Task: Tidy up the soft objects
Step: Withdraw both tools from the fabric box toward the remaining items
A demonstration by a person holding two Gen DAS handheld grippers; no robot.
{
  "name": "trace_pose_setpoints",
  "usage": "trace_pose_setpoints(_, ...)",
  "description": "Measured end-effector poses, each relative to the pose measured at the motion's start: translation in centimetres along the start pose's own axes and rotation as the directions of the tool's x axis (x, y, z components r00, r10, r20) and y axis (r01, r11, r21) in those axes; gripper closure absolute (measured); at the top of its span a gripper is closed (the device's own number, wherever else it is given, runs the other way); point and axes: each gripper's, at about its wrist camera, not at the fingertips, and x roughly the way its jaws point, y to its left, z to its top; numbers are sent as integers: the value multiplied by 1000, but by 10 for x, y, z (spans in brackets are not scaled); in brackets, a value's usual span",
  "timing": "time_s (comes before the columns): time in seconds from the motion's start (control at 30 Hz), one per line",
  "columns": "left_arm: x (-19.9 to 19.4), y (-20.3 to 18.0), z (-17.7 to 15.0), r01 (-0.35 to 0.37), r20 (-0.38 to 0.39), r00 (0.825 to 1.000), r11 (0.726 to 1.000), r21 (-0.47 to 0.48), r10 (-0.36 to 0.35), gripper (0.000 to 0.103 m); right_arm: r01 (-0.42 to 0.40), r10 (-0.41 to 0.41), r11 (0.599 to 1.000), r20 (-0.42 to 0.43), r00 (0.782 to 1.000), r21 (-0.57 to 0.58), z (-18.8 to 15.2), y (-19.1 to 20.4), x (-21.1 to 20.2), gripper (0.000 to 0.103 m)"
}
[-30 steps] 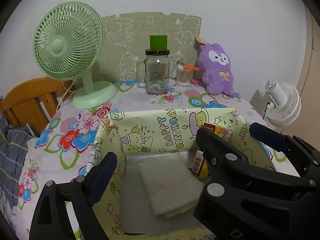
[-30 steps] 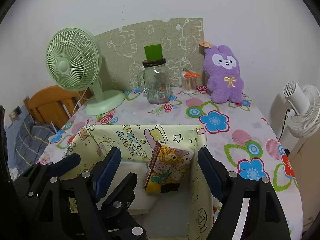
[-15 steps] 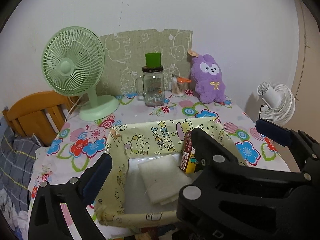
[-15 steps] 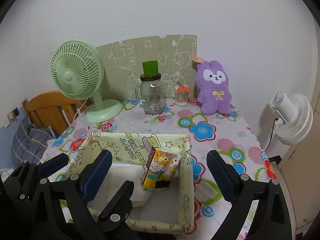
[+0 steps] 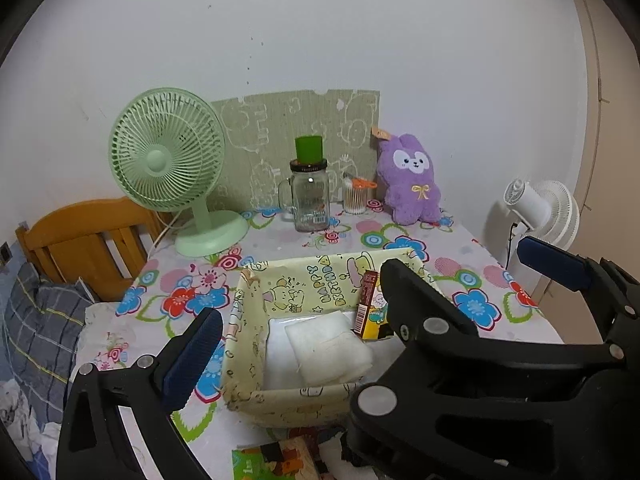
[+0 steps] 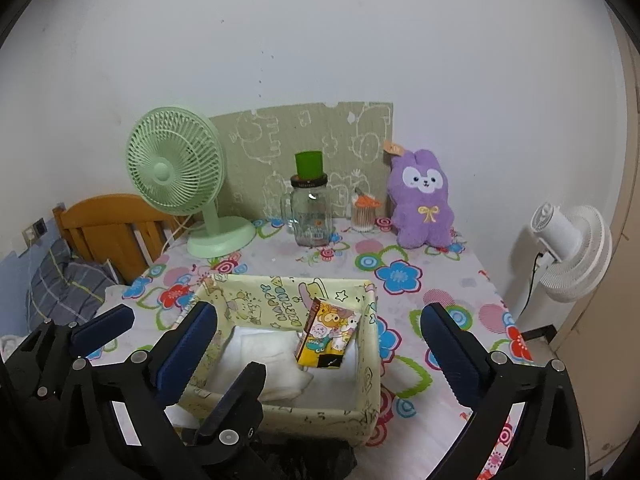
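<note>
A yellow cartoon-print fabric basket (image 5: 304,284) (image 6: 280,308) stands on the flowered table. Inside it lie a folded white cloth (image 5: 328,348) (image 6: 272,360) and a small cartoon carton (image 5: 370,308) (image 6: 326,336) leaning on the right wall. A purple plush bunny (image 5: 412,180) (image 6: 424,200) sits upright at the back against the wall. My left gripper (image 5: 316,332) hangs open above the basket's near side, holding nothing. My right gripper (image 6: 318,320) is close beside it, jaws opening wide, nothing between them. The right gripper's left finger (image 5: 404,292) hides the carton's right side.
At the back stand a green desk fan (image 5: 168,148), a glass jar (image 5: 310,200) with a green cup on top, and a cotton swab pot (image 5: 355,200). A white fan (image 5: 540,208) stands off the table's right side, a wooden headboard (image 5: 80,236) to the left. A colourful packet (image 5: 276,460) lies at the front edge.
Both grippers have drawn back and risen away from the basket, so more of the table shows. The right jaws have spread wider. Cloth and carton stay in the basket.
</note>
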Motion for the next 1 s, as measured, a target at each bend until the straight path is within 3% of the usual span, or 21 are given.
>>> trace_pose_setpoints(0.5,-47,-1,-12,-11,54,998,1000,-8,12,0,-3,4,999,46,999,-32,-4,9,-49,0)
trace_pose_setpoints(1.0,-81,-5,-25,-4,114,993,1000,-15,6,0,48,-49,999,77,996,3,-18,10,-89,0)
